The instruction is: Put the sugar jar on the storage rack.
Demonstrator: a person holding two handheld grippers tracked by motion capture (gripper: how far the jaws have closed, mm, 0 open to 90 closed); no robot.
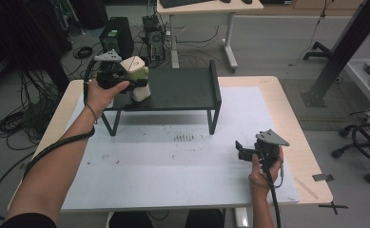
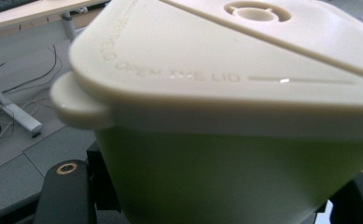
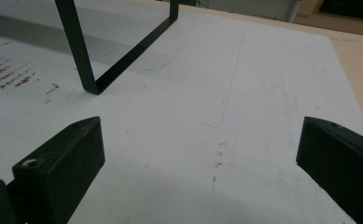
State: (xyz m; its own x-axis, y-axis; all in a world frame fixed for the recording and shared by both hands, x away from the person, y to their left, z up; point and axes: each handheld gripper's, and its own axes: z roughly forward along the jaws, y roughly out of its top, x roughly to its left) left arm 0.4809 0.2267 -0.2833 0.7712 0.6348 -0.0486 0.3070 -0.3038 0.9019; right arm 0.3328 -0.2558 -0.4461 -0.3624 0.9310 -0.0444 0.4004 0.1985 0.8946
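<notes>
Green lidded container (image 2: 235, 163) pinched between left gripper (image 1: 125, 85) jaws, on black shelf (image 1: 182, 90), right gripper (image 1: 243, 151) spread

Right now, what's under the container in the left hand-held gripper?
The black shelf lies beneath the container. The left hand-held gripper and hand hide whether its base touches.

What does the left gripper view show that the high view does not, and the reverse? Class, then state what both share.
Left gripper view alone: raised lettering reading "OPEN THE LID" on the cream lid, a small tab at the lid's edge and a round moulded ring on top.

High view alone: the black shelf under the container, the white table, the left gripper gripping the container, and the right gripper apart and open, low over the table.

Both: the green container with its cream lid, and the grey floor.
</notes>
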